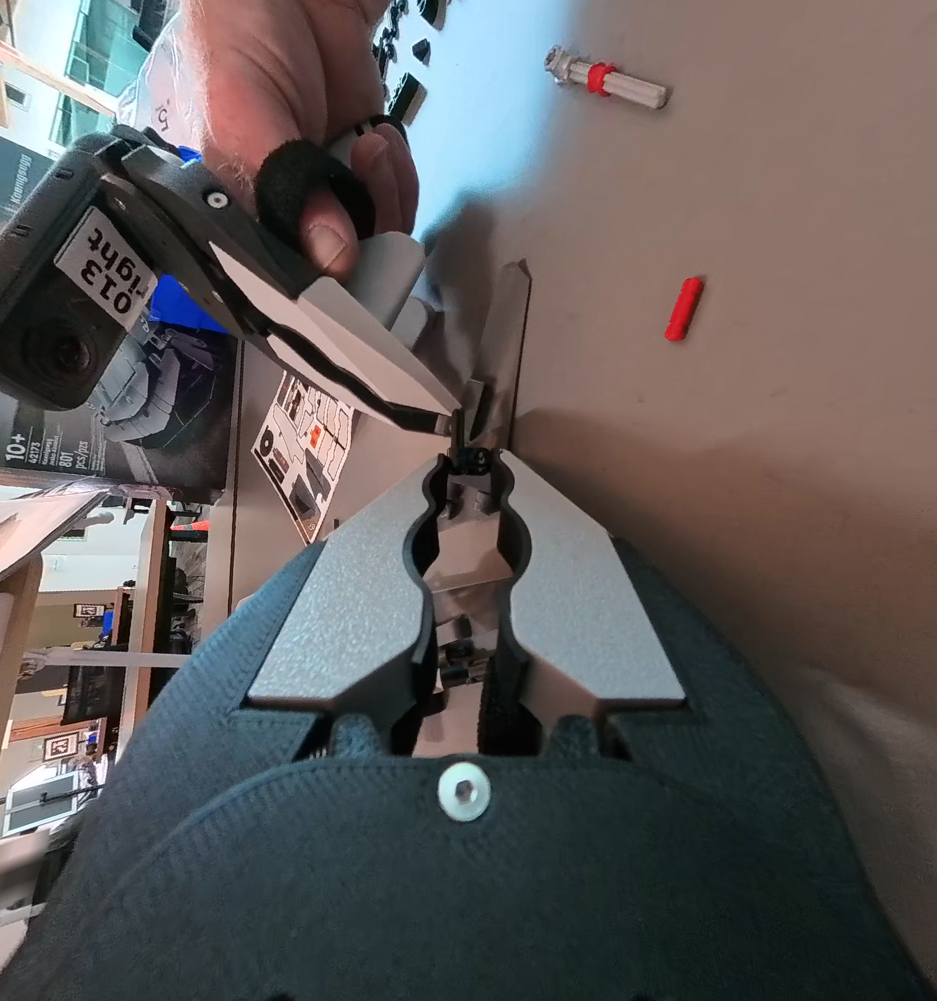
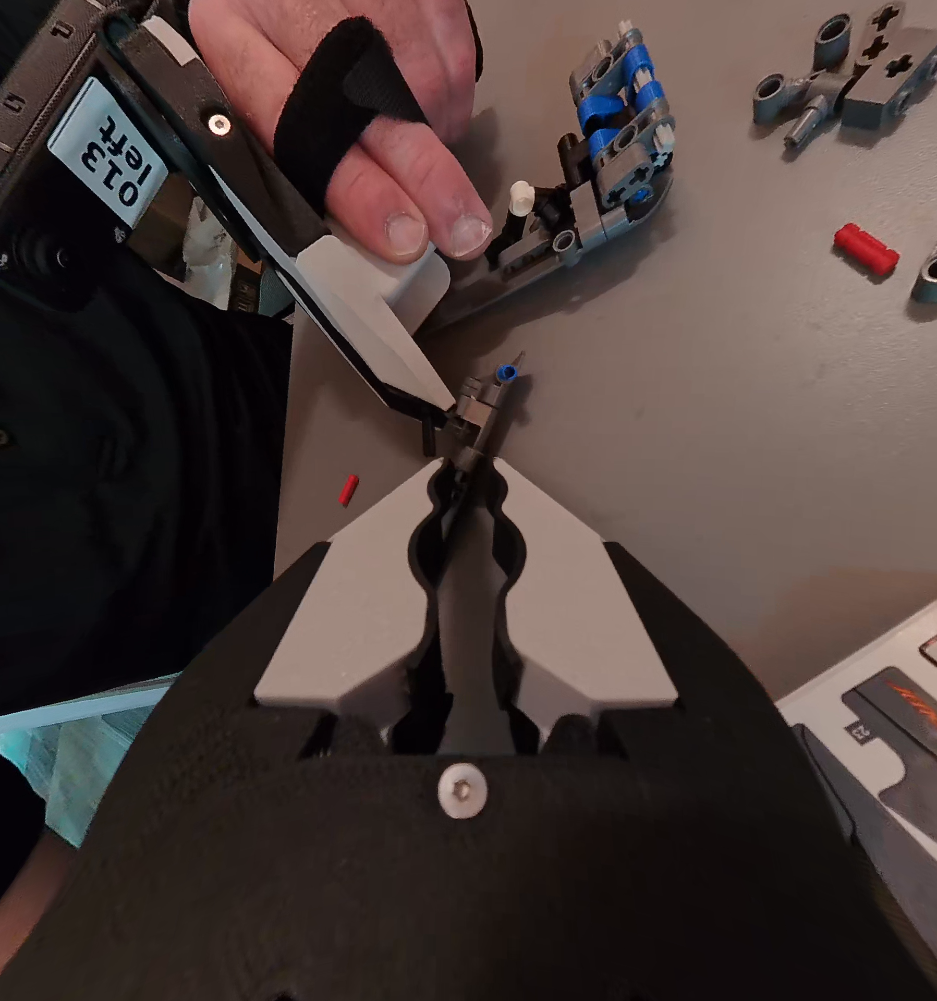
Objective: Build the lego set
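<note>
Both grippers meet on one small assembly held above the grey table point(image 1: 780, 487). My left gripper point(image 1: 469, 459) is shut on a small black connector point(image 1: 470, 460) at the assembly's near end. A flat grey piece point(image 1: 501, 346) rises beyond it. My right gripper point(image 2: 469, 467) is shut on the lower end of that thin grey piece point(image 2: 482, 428), which carries a blue pin point(image 2: 506, 372) at its far tip. The left gripper also shows in the right wrist view point(image 2: 444, 414), coming from the upper left. The right gripper shows in the left wrist view point(image 1: 450, 420), likewise from the upper left.
A grey and blue sub-assembly point(image 2: 612, 162), grey connectors point(image 2: 856, 81), a red pin point(image 2: 864, 252) and a smaller red pin point(image 2: 348, 489) lie on the table. A white axle with a red bush point(image 1: 607, 78), the set's box point(image 1: 103, 422) and a sticker sheet point(image 1: 303, 449) show too. Only a small space, under 4 cm, lies between the two pairs of fingers.
</note>
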Demonstrator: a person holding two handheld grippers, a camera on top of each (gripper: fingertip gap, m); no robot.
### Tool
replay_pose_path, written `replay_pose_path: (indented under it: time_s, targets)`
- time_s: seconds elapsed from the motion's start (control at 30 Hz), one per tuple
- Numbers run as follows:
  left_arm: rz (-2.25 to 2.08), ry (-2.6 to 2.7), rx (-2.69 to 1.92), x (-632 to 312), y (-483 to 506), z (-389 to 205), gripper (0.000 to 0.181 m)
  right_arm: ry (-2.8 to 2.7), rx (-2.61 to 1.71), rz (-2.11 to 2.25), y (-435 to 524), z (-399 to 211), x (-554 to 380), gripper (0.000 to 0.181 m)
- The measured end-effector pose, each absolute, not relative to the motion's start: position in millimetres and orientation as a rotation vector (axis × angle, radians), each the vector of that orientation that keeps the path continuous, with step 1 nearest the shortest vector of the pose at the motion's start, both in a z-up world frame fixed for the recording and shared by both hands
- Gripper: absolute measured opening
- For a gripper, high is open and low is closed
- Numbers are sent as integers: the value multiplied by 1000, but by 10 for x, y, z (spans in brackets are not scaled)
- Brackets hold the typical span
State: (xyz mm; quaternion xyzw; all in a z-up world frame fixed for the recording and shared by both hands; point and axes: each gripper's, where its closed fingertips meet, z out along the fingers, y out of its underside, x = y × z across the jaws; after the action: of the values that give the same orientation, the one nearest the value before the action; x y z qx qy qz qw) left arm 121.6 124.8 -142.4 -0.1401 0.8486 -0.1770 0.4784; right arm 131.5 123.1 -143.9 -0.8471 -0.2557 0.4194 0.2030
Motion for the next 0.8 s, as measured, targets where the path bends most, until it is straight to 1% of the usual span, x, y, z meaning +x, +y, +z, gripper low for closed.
replay_pose_path:
  time_s: [0.1, 0.43, 0.8]
  targets:
    - [-434, 2071, -343, 1218, 1248, -1424, 13, -720, -2357, 1167, 1247, -1435, 1299, 12]
    - [-436, 2070, -346, 1223, 1249, -1424, 13, -740, -2343, 1175, 1239, -1431, 1316, 7]
    - [-440, 2069, -349, 1226, 1246, -1425, 13, -790, -2321, 1155, 1237, -1430, 1319, 7]
